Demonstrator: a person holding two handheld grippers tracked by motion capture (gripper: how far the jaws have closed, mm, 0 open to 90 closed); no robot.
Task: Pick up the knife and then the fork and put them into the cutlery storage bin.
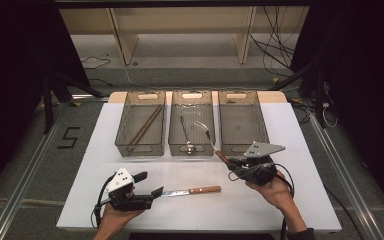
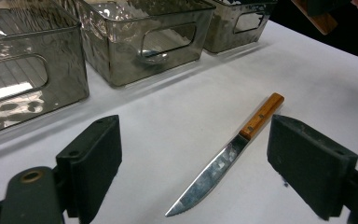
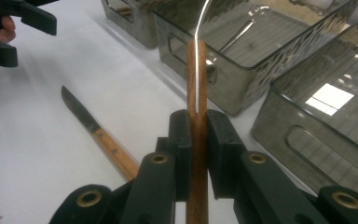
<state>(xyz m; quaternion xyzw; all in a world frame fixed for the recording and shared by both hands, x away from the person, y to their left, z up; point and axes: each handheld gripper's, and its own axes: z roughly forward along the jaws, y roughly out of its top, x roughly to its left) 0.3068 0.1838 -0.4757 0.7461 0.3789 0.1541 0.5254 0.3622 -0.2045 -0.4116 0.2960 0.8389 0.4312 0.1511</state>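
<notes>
Two hand-held grippers are mine. My right hand-held gripper (image 3: 196, 140) is clenched on the wooden handle of a fork (image 1: 211, 138), its long axis pointing up and away over the near wall of the middle tray (image 1: 192, 147) (tines above the rim). My left hand-held gripper (image 2: 193, 168) is released; the knife (image 2: 228, 154) lies flat on the worktop (image 1: 260, 200) between its jaws, blade tip nearest me.

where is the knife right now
In the high view the knife lies flat on the white table, just right of the open left gripper.
</notes>
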